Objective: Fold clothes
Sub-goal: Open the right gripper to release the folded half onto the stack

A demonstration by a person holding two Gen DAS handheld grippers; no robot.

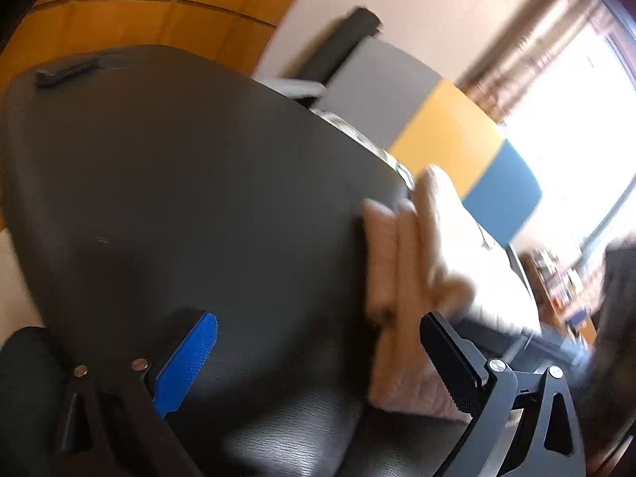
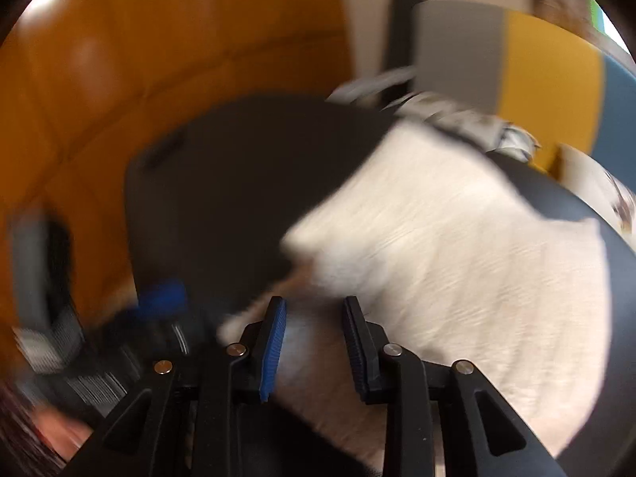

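Left gripper [image 1: 314, 361]: jaws spread wide, nothing between them; the blue pad [image 1: 187, 361] stands over bare dark desk [image 1: 179, 179] and the black pad [image 1: 451, 361] sits just beside, possibly brushing, the near edge of the cream garment [image 1: 401, 262]. Contact cannot be confirmed through the blur. The wide opening reads as readiness to take that bunched edge, which rises in rolled folds on the right of the left wrist view. Right gripper [image 2: 314, 338]: jaws partly open, with pale cloth lying in the gap between the blue and black pads; whether the pads press the cloth or only straddle it cannot be told, so its grip is undetermined. From there the cream garment [image 2: 457, 246] spreads away to the far right across the round dark desk [image 2: 222, 167], one corner lifted or turned over toward the near left, consistent with a fold being carried across. The other gripper's blue pad shows at the near left of the right wrist view, low over the desk. Beyond the desk edge, a patterned grey-white item [image 2: 457, 119] lies far right, with a grey, yellow and blue panel [image 1: 449, 135] behind it and orange wall panelling [image 2: 139, 79] to the left. Judgement: fold is mid-course, not yet laid flat.
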